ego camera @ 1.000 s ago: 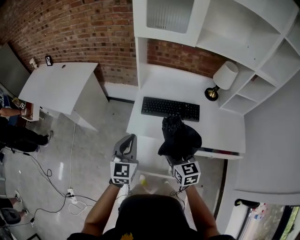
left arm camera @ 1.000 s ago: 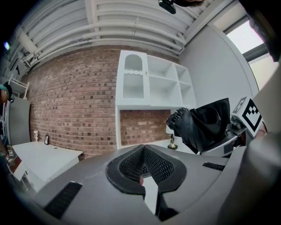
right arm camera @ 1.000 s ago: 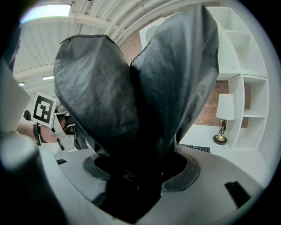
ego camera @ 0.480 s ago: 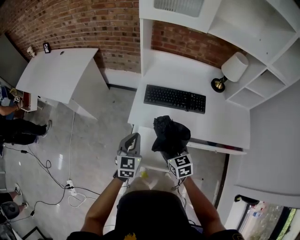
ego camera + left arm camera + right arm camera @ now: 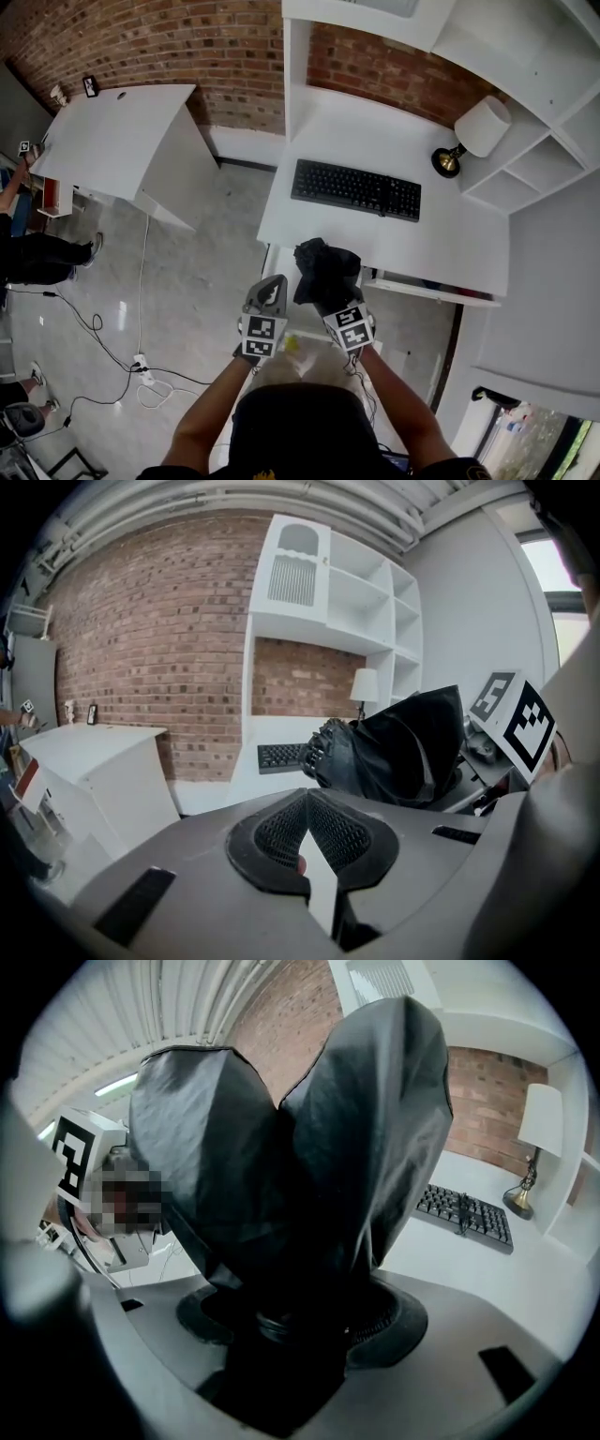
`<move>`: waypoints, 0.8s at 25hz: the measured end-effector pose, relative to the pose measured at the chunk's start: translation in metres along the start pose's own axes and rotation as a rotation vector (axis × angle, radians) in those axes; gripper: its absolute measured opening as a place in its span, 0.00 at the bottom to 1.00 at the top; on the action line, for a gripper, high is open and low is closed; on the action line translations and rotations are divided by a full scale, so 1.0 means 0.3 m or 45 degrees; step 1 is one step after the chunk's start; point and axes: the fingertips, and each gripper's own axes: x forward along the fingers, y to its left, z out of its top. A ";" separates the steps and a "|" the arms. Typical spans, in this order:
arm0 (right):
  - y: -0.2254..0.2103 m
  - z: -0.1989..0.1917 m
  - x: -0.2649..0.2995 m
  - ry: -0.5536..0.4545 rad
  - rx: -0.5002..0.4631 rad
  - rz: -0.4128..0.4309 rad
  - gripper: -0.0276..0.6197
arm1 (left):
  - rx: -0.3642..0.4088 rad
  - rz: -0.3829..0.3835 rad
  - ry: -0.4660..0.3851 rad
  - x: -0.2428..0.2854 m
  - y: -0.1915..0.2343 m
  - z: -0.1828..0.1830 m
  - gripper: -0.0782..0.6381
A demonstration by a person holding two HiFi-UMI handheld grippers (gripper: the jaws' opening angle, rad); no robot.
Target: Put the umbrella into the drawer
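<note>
At the far left edge of the head view a seated person (image 5: 28, 258) is partly visible beside a white side table (image 5: 112, 141) that stands against the brick wall (image 5: 187, 47). A black cable (image 5: 84, 342) trails over the grey floor to a power strip (image 5: 142, 386).

Near the middle, the left gripper (image 5: 274, 286) is held out in front of the person. In its own view the left gripper (image 5: 305, 803) is clenched with nothing in it: the ribbed pads meet at their tips.

Just to its right, the right gripper (image 5: 331, 298) grasps the folded black umbrella (image 5: 323, 270). In the right gripper view the jaws of the right gripper (image 5: 300, 1321) are clamped round the umbrella's lower end, and its loose fabric (image 5: 300, 1147) billows up to fill most of the frame. The umbrella is off every surface, in the air at the near edge of the white desk (image 5: 441, 244), close beside the left gripper but apart from it; the left gripper view shows it (image 5: 403, 747) at the right.

Further back on the desk lies a black keyboard (image 5: 356, 189). To its right stands a lamp (image 5: 473, 136) with a white shade, and beyond it are white shelves (image 5: 553, 141).
</note>
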 end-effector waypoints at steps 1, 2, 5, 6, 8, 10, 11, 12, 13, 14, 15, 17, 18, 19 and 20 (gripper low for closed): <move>-0.001 -0.011 0.012 0.014 0.002 0.005 0.46 | -0.011 -0.006 0.000 0.009 -0.003 -0.012 0.13; -0.002 -0.023 0.025 0.028 0.004 0.009 0.46 | -0.019 -0.015 -0.002 0.018 -0.006 -0.023 0.13; -0.002 -0.061 0.067 0.072 -0.006 0.018 0.46 | -0.015 -0.033 -0.005 0.042 -0.004 -0.050 0.13; -0.001 -0.072 0.081 0.086 -0.013 0.022 0.46 | -0.010 -0.032 -0.002 0.048 0.001 -0.060 0.13; 0.001 -0.094 0.109 0.115 -0.029 0.030 0.46 | -0.002 -0.025 0.013 0.062 0.012 -0.081 0.13; 0.004 -0.120 0.139 0.146 -0.038 0.039 0.46 | -0.006 -0.013 0.034 0.073 0.024 -0.108 0.13; 0.005 -0.134 0.155 0.160 -0.039 0.042 0.46 | -0.014 -0.003 0.046 0.078 0.032 -0.124 0.13; 0.006 -0.147 0.173 0.174 -0.038 0.046 0.46 | -0.027 0.008 0.059 0.083 0.041 -0.141 0.13; 0.006 -0.160 0.191 0.188 -0.037 0.050 0.46 | -0.042 0.016 0.073 0.087 0.047 -0.160 0.13; 0.007 -0.173 0.208 0.202 -0.036 0.054 0.46 | -0.054 0.019 0.086 0.093 0.050 -0.177 0.13; 0.008 -0.186 0.225 0.216 -0.036 0.057 0.46 | -0.060 0.018 0.097 0.098 0.050 -0.193 0.13; 0.010 -0.208 0.253 0.245 -0.037 0.065 0.46 | -0.054 0.018 0.111 0.106 0.056 -0.216 0.13; 0.014 -0.218 0.264 0.259 -0.033 0.071 0.46 | -0.049 0.020 0.118 0.108 0.062 -0.225 0.13; 0.020 -0.226 0.272 0.270 -0.028 0.080 0.46 | -0.045 0.021 0.126 0.109 0.070 -0.233 0.13; 0.028 -0.234 0.279 0.280 -0.025 0.090 0.46 | -0.042 0.021 0.134 0.109 0.077 -0.239 0.13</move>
